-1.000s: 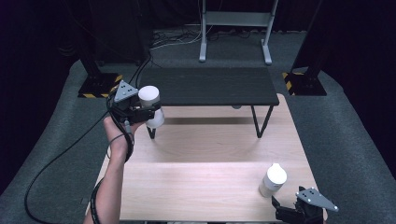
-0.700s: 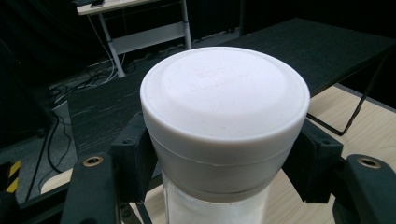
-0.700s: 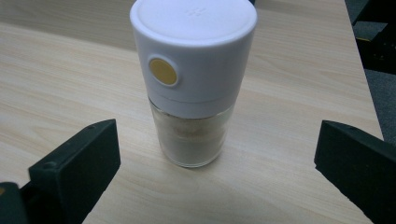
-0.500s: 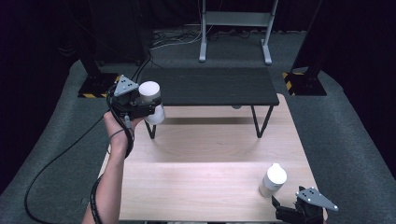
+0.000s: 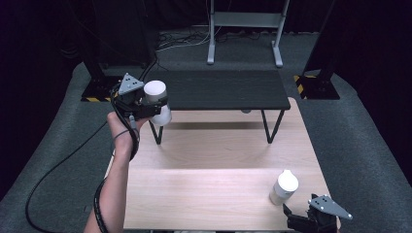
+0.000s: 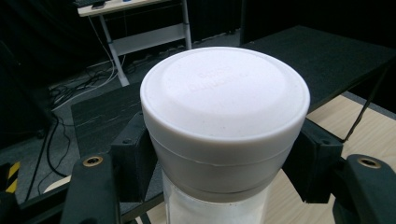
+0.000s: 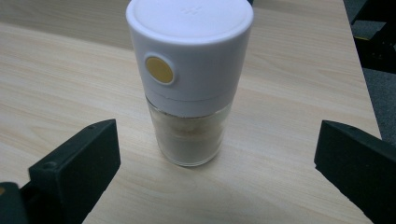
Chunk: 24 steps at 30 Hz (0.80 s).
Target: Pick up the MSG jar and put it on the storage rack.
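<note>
Left claw [image 5: 145, 108] clamped on white-capped jar [image 5: 156, 99], held in air off far-left corner of worktop [image 5: 214, 160]; jar body mostly hidden by pads, contents unreadable. Right of it, second jar [image 5: 284, 187] upright near worktop's right edge. Right claw [image 5: 303, 221] wide, just behind that jar, cut off by frame edge.

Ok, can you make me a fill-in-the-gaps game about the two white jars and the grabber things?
1. The left gripper is shut on a jar with a ____ cap.
2. The other jar stands on the ____ table.
3. The round spot on that jar's cap is ____.
4. The right gripper has its jaws ____, one on each side of the standing jar.

Missing words: white; wooden; yellow; open
</note>
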{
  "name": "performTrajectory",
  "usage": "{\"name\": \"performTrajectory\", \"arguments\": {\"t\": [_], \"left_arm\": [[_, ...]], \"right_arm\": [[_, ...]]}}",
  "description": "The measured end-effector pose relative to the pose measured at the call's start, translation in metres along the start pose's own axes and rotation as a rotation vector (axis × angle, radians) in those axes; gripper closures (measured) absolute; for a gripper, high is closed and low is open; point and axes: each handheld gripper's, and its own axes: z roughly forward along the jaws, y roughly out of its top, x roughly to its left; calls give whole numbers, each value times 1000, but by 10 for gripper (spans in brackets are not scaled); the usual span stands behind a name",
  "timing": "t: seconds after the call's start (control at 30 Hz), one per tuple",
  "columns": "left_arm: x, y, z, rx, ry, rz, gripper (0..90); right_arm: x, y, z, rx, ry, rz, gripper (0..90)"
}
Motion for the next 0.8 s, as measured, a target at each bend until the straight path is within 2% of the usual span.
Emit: {"name": "performTrajectory", "arguments": {"t": [0.37, 0.8], "left_arm": [[7, 10, 1, 0, 15, -8, 345], [24, 19, 9, 8, 62, -53, 346]], "right_arm": [[0, 0, 1, 3, 0, 2, 0], [0, 0, 2, 7, 1, 0, 0]]}}
